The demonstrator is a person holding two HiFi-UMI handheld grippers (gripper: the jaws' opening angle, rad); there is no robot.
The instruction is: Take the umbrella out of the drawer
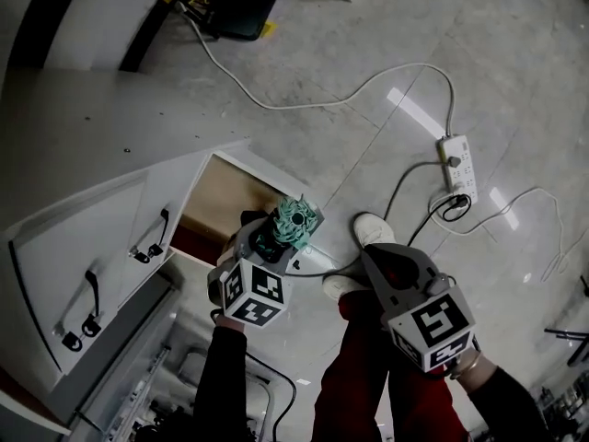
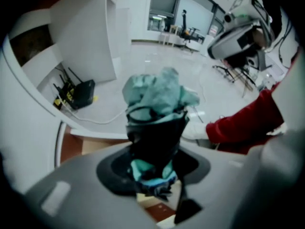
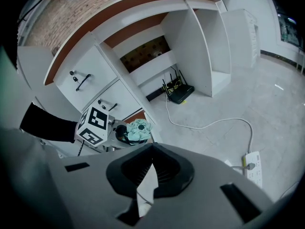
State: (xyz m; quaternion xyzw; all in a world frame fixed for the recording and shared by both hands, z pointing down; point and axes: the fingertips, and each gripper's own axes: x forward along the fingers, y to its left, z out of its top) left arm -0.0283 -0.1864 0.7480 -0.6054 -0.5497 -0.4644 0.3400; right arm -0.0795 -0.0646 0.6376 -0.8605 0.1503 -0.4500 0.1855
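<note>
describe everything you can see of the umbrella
The umbrella is folded short. Its crumpled mint-green fabric, with a darker pattern in the head view, bunches at the top. The middle looks black, with a thin black loop, and a blue-edged end shows below. It stands roughly upright, clamped in the left gripper and raised over the open drawer. Nothing else touches it.

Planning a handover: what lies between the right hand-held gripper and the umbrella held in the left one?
Nothing in the air. The head view shows only floor and the person's white shoe beneath the gap between the umbrella and the right hand-held gripper.
</note>
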